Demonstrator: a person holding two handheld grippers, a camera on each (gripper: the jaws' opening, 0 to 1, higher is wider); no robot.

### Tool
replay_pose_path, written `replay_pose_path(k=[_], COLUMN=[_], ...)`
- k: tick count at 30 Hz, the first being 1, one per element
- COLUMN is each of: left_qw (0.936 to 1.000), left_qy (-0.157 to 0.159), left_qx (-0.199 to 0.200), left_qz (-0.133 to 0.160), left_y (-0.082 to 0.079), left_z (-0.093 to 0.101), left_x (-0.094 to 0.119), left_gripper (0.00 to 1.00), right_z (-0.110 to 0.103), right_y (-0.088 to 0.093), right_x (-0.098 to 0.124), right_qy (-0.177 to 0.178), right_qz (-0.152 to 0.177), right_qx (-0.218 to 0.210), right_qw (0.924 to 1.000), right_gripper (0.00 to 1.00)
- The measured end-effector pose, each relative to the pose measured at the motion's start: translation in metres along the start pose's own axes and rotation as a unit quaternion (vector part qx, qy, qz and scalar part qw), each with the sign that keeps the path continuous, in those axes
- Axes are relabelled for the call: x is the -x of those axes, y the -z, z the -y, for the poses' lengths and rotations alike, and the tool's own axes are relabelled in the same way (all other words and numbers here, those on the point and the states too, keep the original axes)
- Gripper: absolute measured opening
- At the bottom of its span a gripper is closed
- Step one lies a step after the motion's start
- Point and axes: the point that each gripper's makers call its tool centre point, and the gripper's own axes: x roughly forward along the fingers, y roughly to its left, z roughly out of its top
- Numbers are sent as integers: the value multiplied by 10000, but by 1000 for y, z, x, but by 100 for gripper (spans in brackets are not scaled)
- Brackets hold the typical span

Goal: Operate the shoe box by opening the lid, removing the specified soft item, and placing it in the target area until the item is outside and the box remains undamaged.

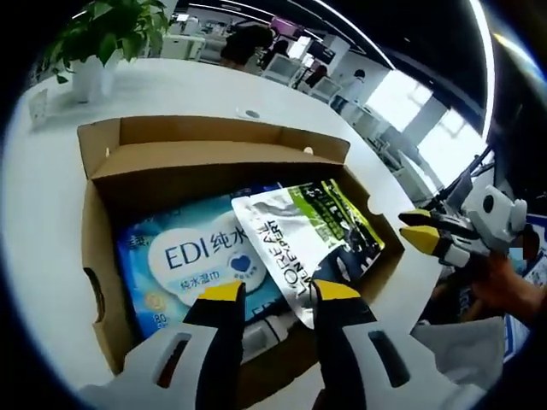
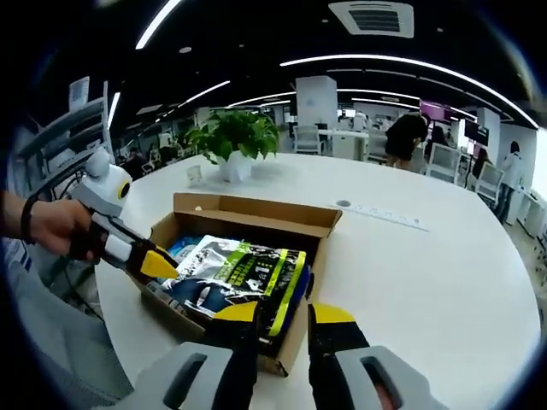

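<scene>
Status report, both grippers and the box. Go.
Left hand-held gripper open over brown cardboard shoe box, lid open. Right hand-held gripper open at box edge. Silver-green soft pouch inside atop blue wipes pack. Nothing blocking.

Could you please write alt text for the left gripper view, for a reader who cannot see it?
An open cardboard box on a white table holds a blue wipes pack with a silver pouch lying partly over it. The left gripper hovers open above the box's near edge; the right gripper reaches in from the right. A potted plant stands behind.

Potted plant (image 2: 232,137) on white table (image 2: 427,273) — people (image 2: 406,137), perhaps chairs, behind
</scene>
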Motion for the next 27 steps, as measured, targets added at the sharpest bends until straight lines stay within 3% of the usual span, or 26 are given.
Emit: replay_pose_path(k=[4, 9, 12, 27], left_qw=[9999, 9996, 9999, 10000], left_qy=[27, 184, 64, -41], left_qx=[53, 189, 40, -21], left_qz=[-93, -123, -96, -82], left_y=[3, 3, 0, 3], left_z=[2, 9, 6, -13], left_x=[-5, -9, -8, 8], left_gripper=[27, 13, 2, 0], right_z=[-2, -5, -7, -29], right_y=[0, -1, -3, 1], right_x=[1, 0, -1, -21], right_qy=[-19, -54, -78, -286], right_qz=[-2, -18, -29, -292], right_qx=[6, 48, 77, 155], right_qw=[10000, 10000, 9999, 9990], right_gripper=[18, 19, 19, 19])
